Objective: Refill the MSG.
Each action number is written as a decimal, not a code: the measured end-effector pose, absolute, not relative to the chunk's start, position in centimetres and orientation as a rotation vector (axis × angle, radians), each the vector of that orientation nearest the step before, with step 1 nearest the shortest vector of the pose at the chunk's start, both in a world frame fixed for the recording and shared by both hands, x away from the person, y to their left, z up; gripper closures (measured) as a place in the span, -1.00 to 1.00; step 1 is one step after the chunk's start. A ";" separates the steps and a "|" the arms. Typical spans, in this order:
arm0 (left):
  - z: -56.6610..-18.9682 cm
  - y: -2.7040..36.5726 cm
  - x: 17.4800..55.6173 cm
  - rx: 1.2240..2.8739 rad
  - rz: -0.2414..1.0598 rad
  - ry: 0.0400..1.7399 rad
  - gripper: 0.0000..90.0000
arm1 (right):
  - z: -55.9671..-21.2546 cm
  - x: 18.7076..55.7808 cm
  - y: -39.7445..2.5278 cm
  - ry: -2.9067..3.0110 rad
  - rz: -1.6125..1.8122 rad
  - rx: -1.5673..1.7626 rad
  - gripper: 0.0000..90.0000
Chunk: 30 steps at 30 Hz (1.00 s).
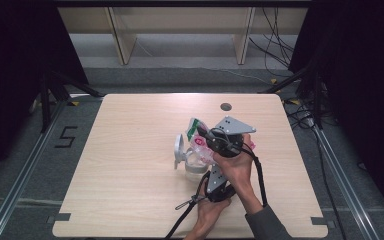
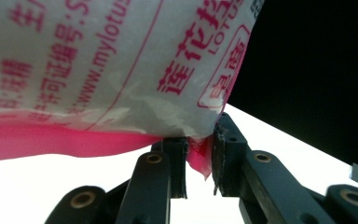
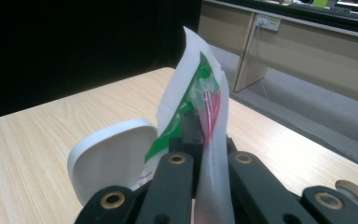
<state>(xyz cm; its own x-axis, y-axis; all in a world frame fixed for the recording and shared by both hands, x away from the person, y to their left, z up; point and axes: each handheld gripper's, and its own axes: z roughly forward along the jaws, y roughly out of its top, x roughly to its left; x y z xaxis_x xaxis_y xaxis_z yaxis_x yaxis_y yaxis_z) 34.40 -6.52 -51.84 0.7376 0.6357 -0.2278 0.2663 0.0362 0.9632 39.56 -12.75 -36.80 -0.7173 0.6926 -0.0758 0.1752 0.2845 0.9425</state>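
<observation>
I am pinching the pouch (image 1: 200,142) with both grippers, left gripper (image 2: 200,161) low at frame centre, right gripper (image 3: 200,135) above, over the open container (image 1: 192,167).

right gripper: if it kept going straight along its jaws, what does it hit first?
The right gripper is already shut on the plastic bag, so the bag leads. Past it the line looks free: bare table, then the far edge. The white lid sits off to the side, though depth is unclear.

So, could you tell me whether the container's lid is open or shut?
Open: the white lid stands flipped up beside the clear container, and the right gripper view shows its underside.
</observation>
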 end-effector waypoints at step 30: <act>-51.6 -6.5 34.2 1.534 0.351 0.760 0.72 | -36.6 39.6 -12.3 2.088 1.408 0.762 1.00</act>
